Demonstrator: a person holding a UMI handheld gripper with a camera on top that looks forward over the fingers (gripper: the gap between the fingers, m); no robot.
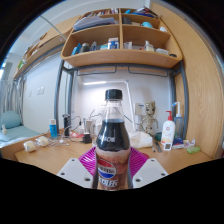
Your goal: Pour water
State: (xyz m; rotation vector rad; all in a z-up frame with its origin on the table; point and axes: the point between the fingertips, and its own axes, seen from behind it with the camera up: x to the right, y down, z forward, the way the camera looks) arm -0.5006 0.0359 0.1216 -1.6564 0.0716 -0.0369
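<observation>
Wooden desk behind; tongs grip Pepsi bottle.

Upright capped cola bottle — dark liquid

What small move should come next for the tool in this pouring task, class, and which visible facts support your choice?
Probably lift the dark plastic cola bottle with the black cap slightly off the wooden desk. The tool appears shut on its lower body, with a pink pad at either side. The bottle stands upright and capped, and no receiving cup is clearly visible, so tilting now seems premature.
</observation>
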